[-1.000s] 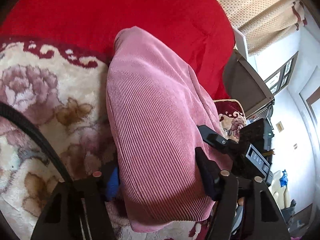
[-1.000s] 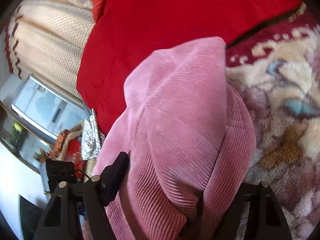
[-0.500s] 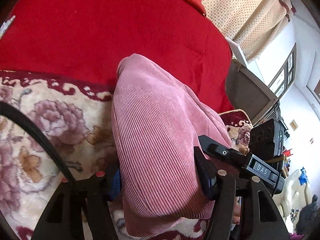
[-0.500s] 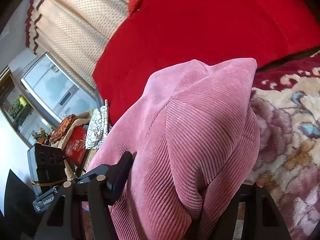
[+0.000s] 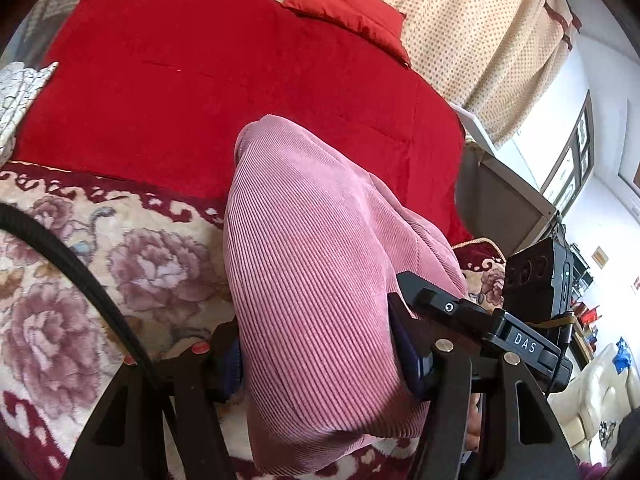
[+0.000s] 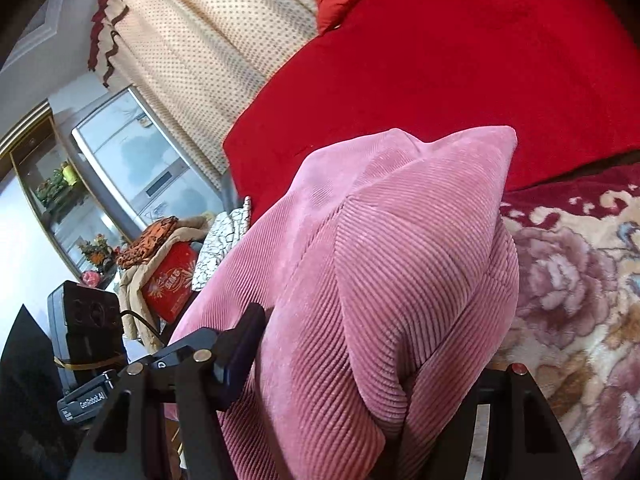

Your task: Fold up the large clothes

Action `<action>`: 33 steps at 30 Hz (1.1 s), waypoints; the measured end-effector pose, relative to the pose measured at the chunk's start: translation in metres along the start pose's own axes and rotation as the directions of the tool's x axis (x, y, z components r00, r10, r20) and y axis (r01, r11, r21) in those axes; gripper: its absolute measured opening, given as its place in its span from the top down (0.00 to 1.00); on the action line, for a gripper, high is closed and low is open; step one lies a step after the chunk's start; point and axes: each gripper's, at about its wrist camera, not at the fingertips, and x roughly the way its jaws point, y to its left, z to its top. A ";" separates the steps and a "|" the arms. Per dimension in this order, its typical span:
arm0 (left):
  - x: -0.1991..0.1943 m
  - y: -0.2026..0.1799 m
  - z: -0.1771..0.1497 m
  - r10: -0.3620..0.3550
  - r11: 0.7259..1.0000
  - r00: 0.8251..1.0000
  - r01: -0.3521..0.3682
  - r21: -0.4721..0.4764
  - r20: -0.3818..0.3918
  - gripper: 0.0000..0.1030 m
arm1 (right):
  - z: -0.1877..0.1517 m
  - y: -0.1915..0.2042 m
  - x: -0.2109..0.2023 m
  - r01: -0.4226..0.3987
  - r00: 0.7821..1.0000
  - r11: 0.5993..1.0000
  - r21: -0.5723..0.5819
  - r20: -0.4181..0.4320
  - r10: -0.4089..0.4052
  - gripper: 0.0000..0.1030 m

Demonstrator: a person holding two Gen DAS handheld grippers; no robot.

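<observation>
A pink corduroy garment [image 5: 312,280] hangs bunched between the fingers of my left gripper [image 5: 320,360], which is shut on it and holds it above a floral blanket [image 5: 80,264]. My right gripper [image 6: 360,364] is shut on the same pink garment [image 6: 400,264], a thick fold filling its jaws. Each gripper shows at the edge of the other's view, close beside it. The garment's lower part is hidden behind the fingers.
A red quilt [image 5: 240,80] and red pillow [image 5: 344,12] lie behind the blanket, with dotted curtains [image 6: 208,40] beyond. A grey board [image 5: 500,200] stands right of the bed. A fridge [image 6: 132,160], a red box [image 6: 172,280] and piled cloths stand left.
Both grippers have risen and tilted up with the pink garment; more of the red quilt, pillow and curtains shows, and less of the floral blanket.
</observation>
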 end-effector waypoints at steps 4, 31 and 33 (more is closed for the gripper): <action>-0.010 0.007 -0.002 0.016 1.000 1.000 -0.016 -0.013 0.010 0.37 | -0.003 0.009 0.006 -0.010 1.000 1.000 -0.011 -0.010 0.010 0.34; 0.026 0.063 -0.036 0.115 0.978 0.965 -0.152 -0.144 -0.236 0.33 | -0.032 0.002 0.074 0.067 0.971 0.996 -0.057 -0.226 -0.078 0.35; 0.028 0.066 -0.038 0.117 0.976 0.961 -0.158 -0.150 -0.249 0.31 | -0.036 0.000 0.078 0.071 0.966 0.995 -0.065 -0.243 -0.085 0.35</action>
